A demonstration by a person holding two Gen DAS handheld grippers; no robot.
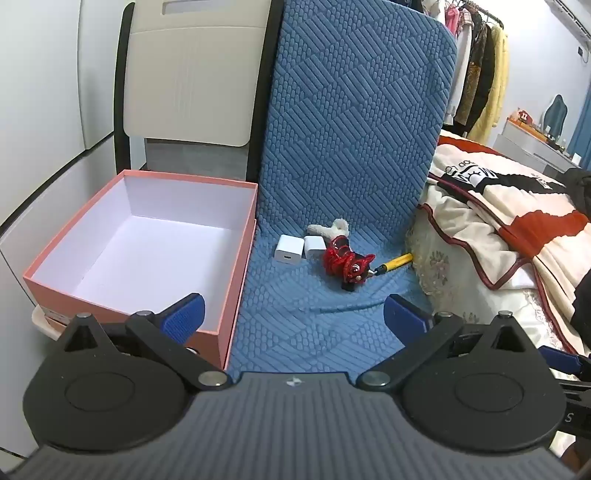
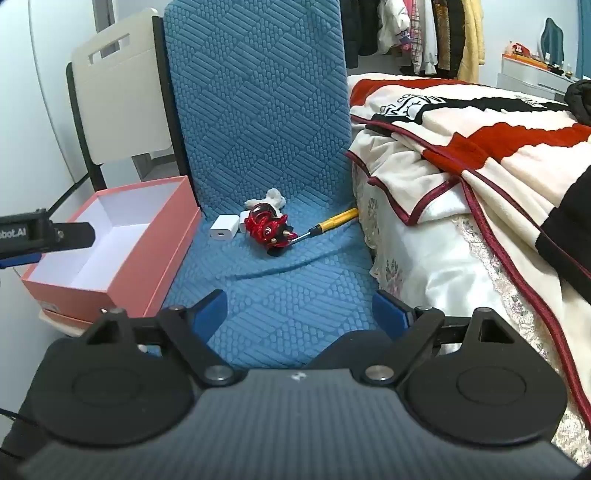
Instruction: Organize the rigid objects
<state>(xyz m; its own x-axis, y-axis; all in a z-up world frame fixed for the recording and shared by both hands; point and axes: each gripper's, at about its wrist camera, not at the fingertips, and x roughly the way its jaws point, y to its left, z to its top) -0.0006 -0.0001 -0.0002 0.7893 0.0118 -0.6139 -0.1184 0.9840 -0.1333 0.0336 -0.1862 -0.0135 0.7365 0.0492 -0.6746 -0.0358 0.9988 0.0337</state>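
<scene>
An open pink box (image 1: 236, 273) with a white inside stands left of a blue chair seat (image 1: 314, 332); it also shows in the right wrist view (image 2: 173, 240). On the seat lie two white chargers (image 1: 287, 249) (image 2: 223, 228), a red and black figurine (image 1: 345, 264) (image 2: 267, 225), a yellow-handled screwdriver (image 1: 395, 262) (image 2: 334, 219) and a small cream plush (image 1: 330, 229) (image 2: 271, 197). My left gripper (image 1: 295, 317) is open and empty, short of the objects. My right gripper (image 2: 299, 310) is open and empty above the seat's front.
A bed with a cream and red blanket (image 2: 461, 155) presses against the chair's right side. A cream chair back (image 1: 192, 74) stands behind the box. Clothes hang on a rail (image 2: 424, 33) at the back. The left gripper's body (image 2: 37, 236) hovers over the box.
</scene>
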